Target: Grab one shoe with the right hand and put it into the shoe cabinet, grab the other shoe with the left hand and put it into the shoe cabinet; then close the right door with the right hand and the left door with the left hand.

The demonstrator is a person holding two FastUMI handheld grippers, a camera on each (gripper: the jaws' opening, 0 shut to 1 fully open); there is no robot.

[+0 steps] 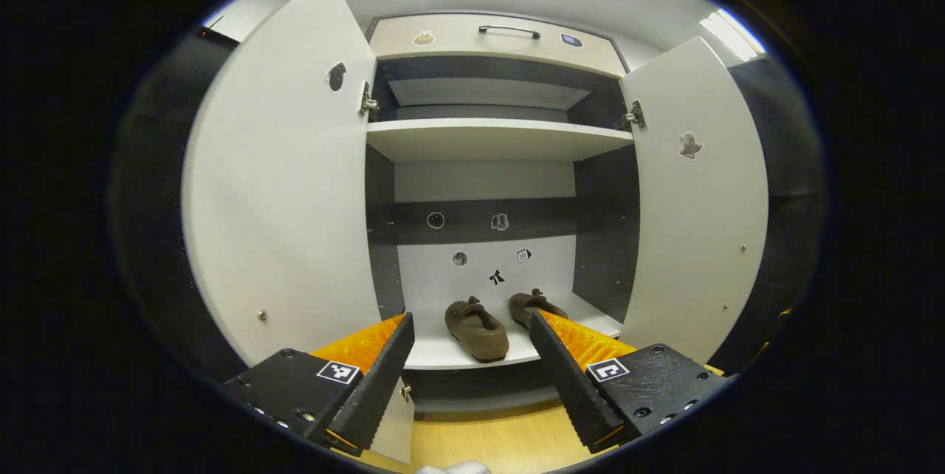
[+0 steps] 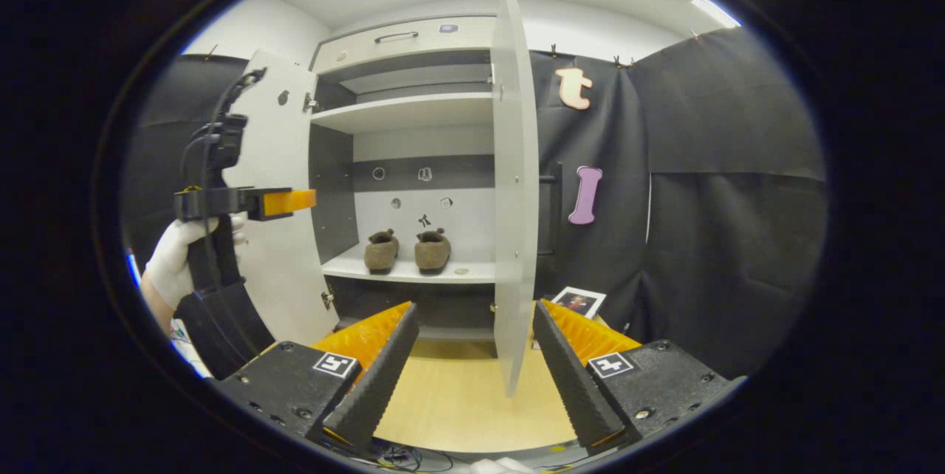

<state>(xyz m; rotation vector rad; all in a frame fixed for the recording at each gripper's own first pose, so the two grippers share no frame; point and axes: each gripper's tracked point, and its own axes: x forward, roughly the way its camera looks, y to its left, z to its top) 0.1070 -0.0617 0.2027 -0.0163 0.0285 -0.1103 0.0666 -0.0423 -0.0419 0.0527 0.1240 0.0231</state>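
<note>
- Both brown slippers sit side by side on the bottom shelf (image 1: 443, 356) of the shoe cabinet: the left slipper (image 1: 477, 328) and the right slipper (image 1: 533, 307) in the left gripper view, again at (image 2: 382, 250) and (image 2: 433, 249) in the right gripper view. As I judge it, the shoe-placing part is done.
- Their long axes run front to back into the cabinet, toes toward its rear wall.
- Both doors stand wide open, so the closing steps are not yet done: the right door (image 2: 513, 186) and the left door (image 1: 284, 179).
- My right tongs (image 2: 472, 363) are spread apart and hold nothing. The right door's free edge stands edge-on straight ahead of them, just between the two fingers' lines of sight, with the door's outer face toward the right finger. This is the nearer hand for that door, and I judge a push toward the cabinet would swing it shut.
- My left tongs (image 1: 469, 371) are likewise spread and empty, facing squarely into the cabinet's opening; the left door lies off to their left side.
- In the right gripper view, my left tongs (image 2: 288, 202) sit in a gloved hand (image 2: 181, 256) in front of the left door.
</note>
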